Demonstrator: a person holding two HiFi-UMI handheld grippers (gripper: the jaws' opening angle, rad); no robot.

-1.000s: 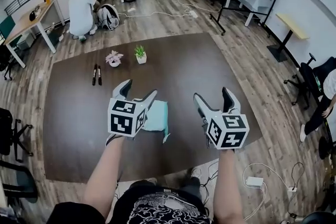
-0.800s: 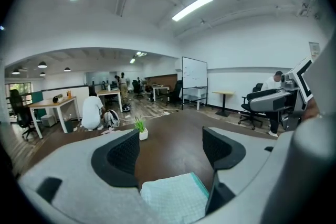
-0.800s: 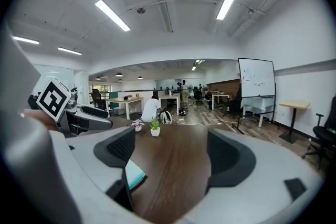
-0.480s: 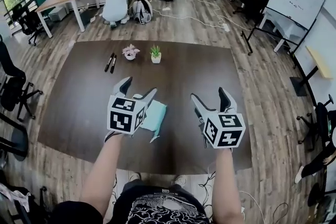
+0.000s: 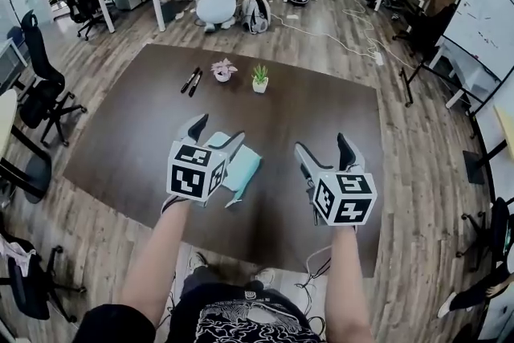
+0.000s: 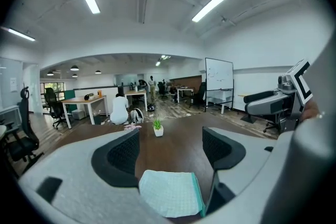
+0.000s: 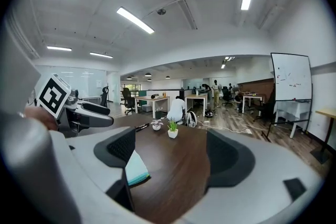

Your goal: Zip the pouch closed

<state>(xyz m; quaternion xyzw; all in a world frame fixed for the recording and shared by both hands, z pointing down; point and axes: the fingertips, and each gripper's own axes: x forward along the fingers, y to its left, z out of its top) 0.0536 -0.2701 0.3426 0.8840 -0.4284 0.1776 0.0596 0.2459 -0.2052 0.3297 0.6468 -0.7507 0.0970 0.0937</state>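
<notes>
From the head view I'm seeing only the right part of the pouch (image 5: 243, 166); the left gripper (image 5: 215, 134) and its marker cube (image 5: 195, 170) are covering the rest. I'm not making out the zip or its slider in any view. In the left gripper view that gripper's body is cutting off the pouch's near edge. In the right gripper view the left jaw of the right gripper (image 7: 173, 152) is hiding most of it. The two dark sticks (image 5: 192, 81) on the table (image 5: 321, 116) are looking too small to name.
</notes>
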